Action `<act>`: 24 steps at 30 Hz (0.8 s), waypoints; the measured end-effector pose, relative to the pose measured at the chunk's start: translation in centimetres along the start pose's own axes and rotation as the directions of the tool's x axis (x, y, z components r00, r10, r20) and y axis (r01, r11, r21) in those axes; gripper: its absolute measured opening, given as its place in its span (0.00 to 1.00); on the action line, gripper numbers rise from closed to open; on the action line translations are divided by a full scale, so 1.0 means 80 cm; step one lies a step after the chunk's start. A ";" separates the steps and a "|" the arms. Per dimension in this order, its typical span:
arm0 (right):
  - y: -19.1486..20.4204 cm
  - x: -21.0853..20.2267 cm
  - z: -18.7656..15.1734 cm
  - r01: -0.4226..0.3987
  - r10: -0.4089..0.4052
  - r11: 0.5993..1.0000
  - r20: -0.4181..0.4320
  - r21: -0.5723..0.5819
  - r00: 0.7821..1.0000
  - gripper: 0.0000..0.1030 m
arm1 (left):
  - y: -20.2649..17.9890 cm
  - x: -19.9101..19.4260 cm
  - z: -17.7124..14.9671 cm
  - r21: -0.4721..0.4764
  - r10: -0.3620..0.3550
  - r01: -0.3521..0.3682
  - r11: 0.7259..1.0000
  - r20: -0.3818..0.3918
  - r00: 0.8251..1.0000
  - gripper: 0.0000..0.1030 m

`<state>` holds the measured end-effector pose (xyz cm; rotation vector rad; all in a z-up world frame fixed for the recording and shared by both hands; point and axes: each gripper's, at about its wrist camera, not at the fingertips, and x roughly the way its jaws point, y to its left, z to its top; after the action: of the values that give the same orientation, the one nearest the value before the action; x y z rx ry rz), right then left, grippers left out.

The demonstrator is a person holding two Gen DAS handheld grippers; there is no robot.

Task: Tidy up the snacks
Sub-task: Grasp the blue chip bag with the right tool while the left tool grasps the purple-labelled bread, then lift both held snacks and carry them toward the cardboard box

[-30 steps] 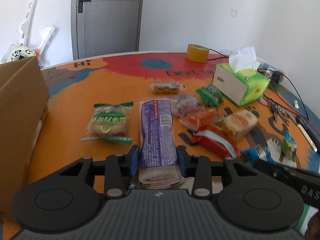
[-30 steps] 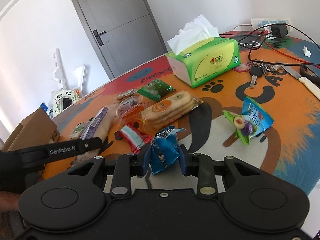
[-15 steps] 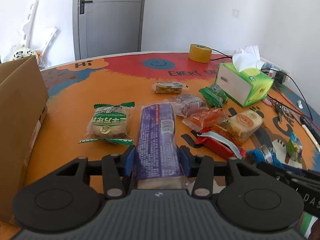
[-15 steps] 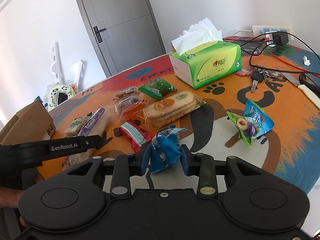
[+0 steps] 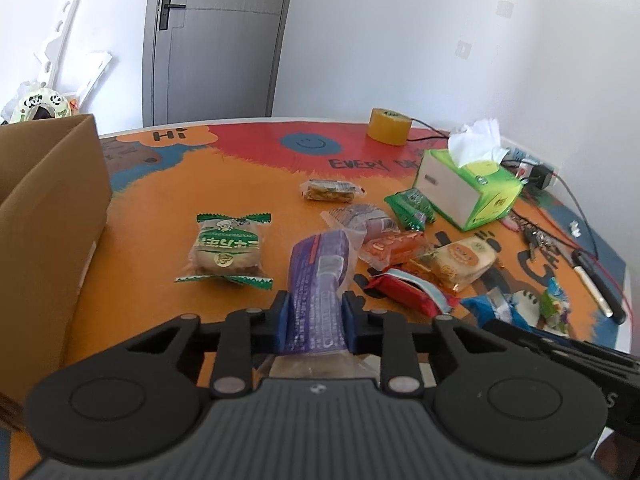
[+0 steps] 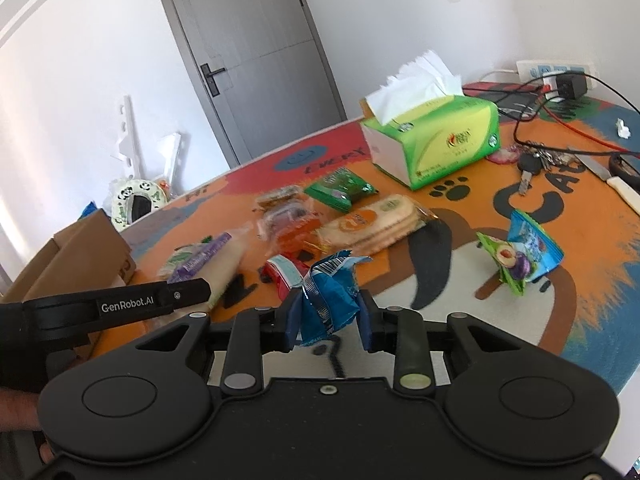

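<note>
Now the left gripper (image 5: 315,316) is clenching the long purple snack packet (image 5: 320,280): its jaws have just been closing, and the blue pads are pinching the wrapper in at its near end, where half a second ago they stood wider with the packet lying flat between them. The packet's far end is now tilting up off the orange table mat (image 5: 152,216), so the pick appears to be secured and the lift is beginning. The right gripper (image 6: 329,314) is gripping a crumpled blue packet (image 6: 328,296) between its pads, much as before, and is keeping nearly still. Both grippers are pointing forward and moderately downward over the near edge of the table, the left one crossing the left of the right wrist view. The cardboard box (image 5: 44,220) is standing open at the left, near the purple packet, and is judged to be the likely destination. Other snacks are remaining loose on the mat: a green-edged cake (image 5: 226,248), a red packet (image 5: 408,288) and a rice-cracker pack (image 6: 380,220), with a green tissue box (image 6: 436,136) farther back.
</note>
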<state>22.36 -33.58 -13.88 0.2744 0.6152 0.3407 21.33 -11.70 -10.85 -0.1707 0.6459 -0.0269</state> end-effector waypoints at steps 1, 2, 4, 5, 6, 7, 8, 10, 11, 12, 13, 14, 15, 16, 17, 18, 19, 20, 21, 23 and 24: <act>0.003 -0.001 0.000 -0.002 0.002 1.000 0.002 -0.002 1.000 0.29 | 0.002 -0.005 0.000 -0.004 -0.004 0.004 1.000 0.005 1.000 0.23; 0.007 -0.003 0.000 -0.005 0.005 1.000 0.005 -0.004 1.000 0.29 | 0.004 -0.010 0.001 -0.007 -0.007 0.007 1.000 0.009 1.000 0.21; 0.013 -0.006 0.000 -0.012 0.012 1.000 0.011 -0.009 1.000 0.29 | 0.008 -0.019 0.001 -0.012 -0.015 0.015 1.000 0.021 1.000 0.15; 0.017 -0.007 0.000 -0.016 0.016 1.000 0.014 -0.013 1.000 0.29 | 0.010 -0.024 0.001 -0.017 -0.020 0.020 1.000 0.022 1.000 0.13; 0.021 -0.008 -0.001 -0.020 0.020 1.000 0.016 -0.017 1.000 0.29 | 0.012 -0.027 0.000 -0.020 -0.024 0.025 0.999 0.020 1.000 0.13; 0.025 -0.010 -0.002 -0.024 0.025 0.999 0.017 -0.022 1.000 0.29 | 0.013 -0.029 -0.002 -0.021 -0.027 0.027 0.999 0.016 1.000 0.13; 0.028 -0.011 -0.004 -0.029 0.029 0.999 0.017 -0.027 0.999 0.29 | 0.014 -0.032 -0.005 -0.021 -0.029 0.029 0.999 0.010 1.000 0.13; 0.033 -0.013 -0.007 -0.034 0.035 0.999 0.017 -0.033 0.999 0.29 | 0.018 -0.035 -0.011 -0.023 -0.040 0.040 0.999 -0.002 0.999 0.13; 0.034 -0.015 -0.009 -0.036 0.036 0.999 0.016 -0.034 0.999 0.29 | 0.018 -0.036 -0.014 -0.019 -0.041 0.041 0.999 -0.004 0.999 0.13; 0.035 -0.016 -0.010 -0.037 0.037 0.999 0.015 -0.034 0.999 0.29 | 0.017 -0.038 -0.015 -0.018 -0.042 0.041 0.999 -0.005 0.999 0.13; 0.035 -0.017 -0.011 -0.038 0.038 0.999 0.015 -0.034 0.999 0.29 | 0.017 -0.040 -0.016 -0.016 -0.042 0.042 0.999 -0.009 0.999 0.13; 0.035 -0.019 -0.011 -0.037 0.037 0.999 0.015 -0.035 0.999 0.29 | 0.017 -0.041 -0.017 -0.015 -0.044 0.044 0.999 -0.012 0.999 0.13; 0.036 -0.020 -0.012 -0.036 0.036 0.999 0.014 -0.033 0.999 0.29 | 0.016 -0.041 -0.017 -0.014 -0.045 0.045 0.999 -0.017 0.999 0.14; 0.035 -0.020 -0.012 -0.035 0.036 0.999 0.014 -0.031 0.999 0.29 | 0.016 -0.041 -0.016 -0.013 -0.048 0.047 0.999 -0.024 0.999 0.14; 0.034 -0.020 -0.012 -0.035 0.035 0.999 0.013 -0.027 0.999 0.29 | 0.016 -0.041 -0.016 -0.015 -0.046 0.046 0.999 -0.028 0.999 0.16; 0.033 -0.020 -0.012 -0.034 0.034 0.999 0.012 -0.024 0.999 0.29 | 0.015 -0.041 -0.016 -0.017 -0.048 0.048 0.999 -0.029 0.998 0.17; 0.032 -0.019 -0.012 -0.032 0.032 0.999 0.011 -0.022 0.999 0.29 | 0.015 -0.040 -0.015 -0.015 -0.053 0.052 0.999 -0.028 0.998 0.17; 0.032 -0.018 -0.013 -0.031 0.031 0.999 0.010 -0.020 0.999 0.29 | 0.014 -0.037 -0.015 -0.008 -0.054 0.053 0.999 -0.027 0.998 0.20; 0.031 -0.017 -0.013 -0.030 0.030 0.999 0.008 -0.019 1.000 0.29 | 0.012 -0.035 -0.015 -0.002 -0.050 0.050 0.999 -0.027 0.998 0.27; 0.030 -0.015 -0.014 -0.027 0.027 1.000 0.004 -0.016 1.000 0.29 | 0.010 -0.028 -0.014 0.006 -0.034 0.034 0.999 -0.031 0.999 0.36; 0.029 -0.014 -0.015 -0.026 0.026 1.000 0.001 -0.014 1.000 0.29 | 0.010 -0.025 -0.015 0.004 -0.033 0.033 0.999 -0.032 0.999 0.40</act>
<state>20.25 -31.71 -13.43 0.2693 0.6078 0.3698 18.97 -10.94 -10.71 -0.1766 0.6748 -0.0627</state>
